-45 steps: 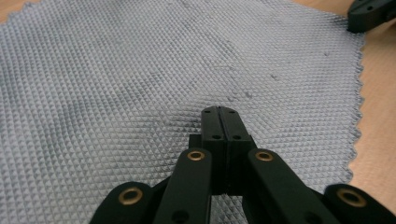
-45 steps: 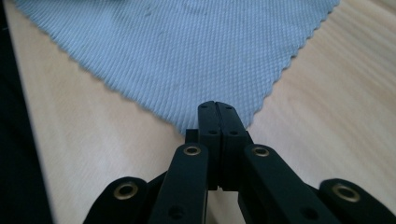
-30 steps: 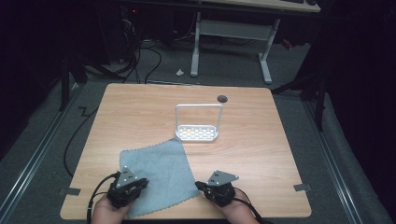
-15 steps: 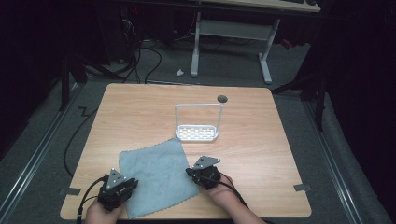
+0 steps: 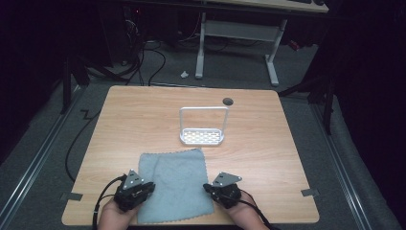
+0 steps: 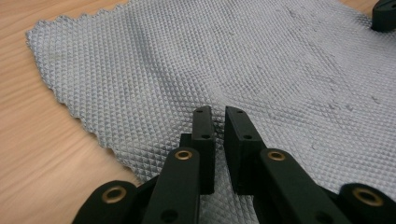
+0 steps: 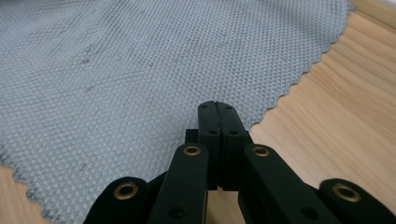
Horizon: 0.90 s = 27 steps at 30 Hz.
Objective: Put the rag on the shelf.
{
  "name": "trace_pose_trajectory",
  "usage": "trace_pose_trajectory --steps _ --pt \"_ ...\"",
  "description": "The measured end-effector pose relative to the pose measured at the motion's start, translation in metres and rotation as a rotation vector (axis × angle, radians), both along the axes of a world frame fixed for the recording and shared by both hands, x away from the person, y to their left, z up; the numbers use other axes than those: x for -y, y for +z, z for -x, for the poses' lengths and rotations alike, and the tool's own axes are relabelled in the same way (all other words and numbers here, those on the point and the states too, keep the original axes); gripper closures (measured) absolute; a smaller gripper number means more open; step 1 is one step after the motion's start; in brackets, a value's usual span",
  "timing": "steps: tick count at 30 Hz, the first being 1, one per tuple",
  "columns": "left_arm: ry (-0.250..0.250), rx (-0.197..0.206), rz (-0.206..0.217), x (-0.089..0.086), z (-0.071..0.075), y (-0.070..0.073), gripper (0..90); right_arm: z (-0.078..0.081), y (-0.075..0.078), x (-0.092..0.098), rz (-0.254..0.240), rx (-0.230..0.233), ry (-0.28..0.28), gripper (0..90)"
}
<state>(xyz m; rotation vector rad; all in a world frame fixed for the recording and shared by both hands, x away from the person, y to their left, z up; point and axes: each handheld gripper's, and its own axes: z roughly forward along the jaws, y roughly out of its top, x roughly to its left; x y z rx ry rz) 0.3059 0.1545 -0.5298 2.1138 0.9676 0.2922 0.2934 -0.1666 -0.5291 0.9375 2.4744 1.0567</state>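
Left claw (image 6: 218,116): jaws nearly together with a narrow gap showing between them, and they have just been closing further. They sit low over the grey diamond-textured cloth with zigzag-cut edges (image 6: 210,60); a slight ridge of fabric rises right ahead of the tips, but I can't tell whether any cloth is pinched in the gap. Right claw (image 7: 218,112): jaws fully together, pads flush against each other, tips over the cloth just inside its scalloped right-hand edge; can't tell if fabric is caught between them. In the high view the left claw (image 5: 139,189) sits on the cloth's near left edge and the right claw (image 5: 218,190) at its near right edge, a hand behind each. The cloth (image 5: 174,184) lies flat and spread out on the light wooden surface (image 5: 268,143), reaching almost to the surface's near edge. Just beyond the cloth's far edge, not touching it, stands a small white perforated rack with an upright wire loop frame (image 5: 203,127). Past the rack from the cloth, a round dark grommet hole (image 5: 228,101) sits near the surface's far edge.
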Motion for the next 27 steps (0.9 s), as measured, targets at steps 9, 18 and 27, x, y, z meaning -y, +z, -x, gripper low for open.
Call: trace_pose_trajectory --steps 9,18,27 --pt "-0.135 0.003 -0.001 0.051 -0.013 0.000 82.5 0.030 0.003 0.057 0.010 -0.013 -0.145 90.0" --pt "-0.063 0.061 -0.035 0.060 -0.027 0.004 73.9 -0.002 0.009 0.068 -0.052 0.004 -0.244 90.0" --pt "-0.126 0.039 -0.035 0.058 -0.006 0.001 77.1 0.005 0.001 0.062 0.000 -0.005 -0.201 90.0"
